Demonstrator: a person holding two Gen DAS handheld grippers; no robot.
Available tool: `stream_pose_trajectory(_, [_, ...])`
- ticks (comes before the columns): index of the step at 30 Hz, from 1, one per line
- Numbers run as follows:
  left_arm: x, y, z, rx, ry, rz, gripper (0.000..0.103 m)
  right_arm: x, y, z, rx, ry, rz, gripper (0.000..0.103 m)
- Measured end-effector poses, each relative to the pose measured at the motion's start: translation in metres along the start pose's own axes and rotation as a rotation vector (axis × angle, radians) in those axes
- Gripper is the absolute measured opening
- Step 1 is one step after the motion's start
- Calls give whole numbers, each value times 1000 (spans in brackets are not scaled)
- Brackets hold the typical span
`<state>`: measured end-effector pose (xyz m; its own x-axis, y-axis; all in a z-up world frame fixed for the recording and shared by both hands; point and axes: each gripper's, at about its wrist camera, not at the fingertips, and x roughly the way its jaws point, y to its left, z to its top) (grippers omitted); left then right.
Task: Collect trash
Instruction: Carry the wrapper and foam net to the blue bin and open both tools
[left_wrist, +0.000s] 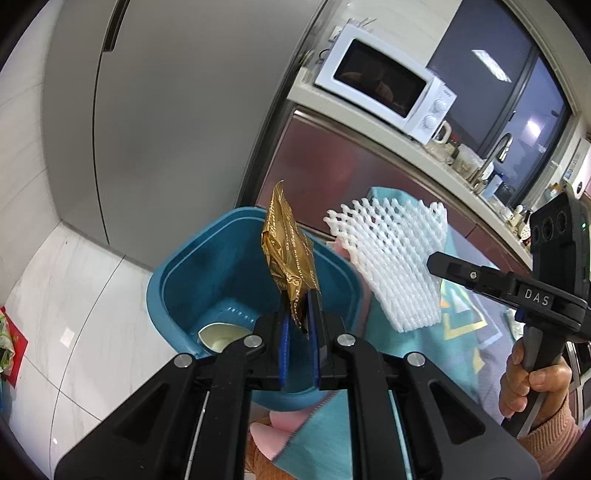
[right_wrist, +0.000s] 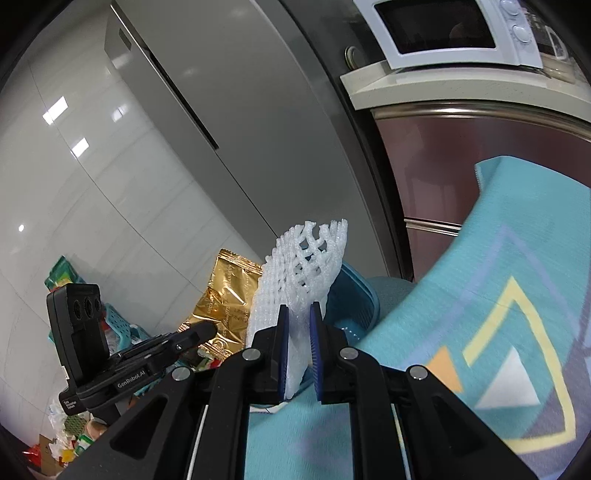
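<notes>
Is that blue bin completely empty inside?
No, the left wrist view shows a white paper cup lying on its side at the bottom of the blue bin.

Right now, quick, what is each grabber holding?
Left gripper: closed on the gold wrapper, above the blue bin.
Right gripper: closed on the white foam net.

I read "DAS" on the right claw (left_wrist: 436, 264) body; "GenRobot.AI" on the left claw (right_wrist: 207, 328) body. Gold wrapper (left_wrist: 290, 258) print illegible.
</notes>
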<state>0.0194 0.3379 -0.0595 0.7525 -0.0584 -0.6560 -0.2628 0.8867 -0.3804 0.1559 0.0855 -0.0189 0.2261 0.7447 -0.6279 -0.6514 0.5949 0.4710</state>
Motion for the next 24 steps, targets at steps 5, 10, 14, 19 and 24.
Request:
stream_pose_trajectory(5, [19,5,0,-9,28,21,9,25,4,1,-25,49,-36,11])
stream_pose_trajectory(10, [37,7,-1,-17,53,43,9,43,10,1,-40,87,-68,13])
stream_pose_trajectory(14, [54,8,2,-17,75,53,10,55,11,2,-45,115,-90,16])
stream_pose_trajectory(19, [77,7,7,-11,107,77,13,69,10,2,-51,146,-114,19])
stream_pose_trajectory(24, [95,5,9,-10,129,92,18,69,5,3,-39,141,-108,22])
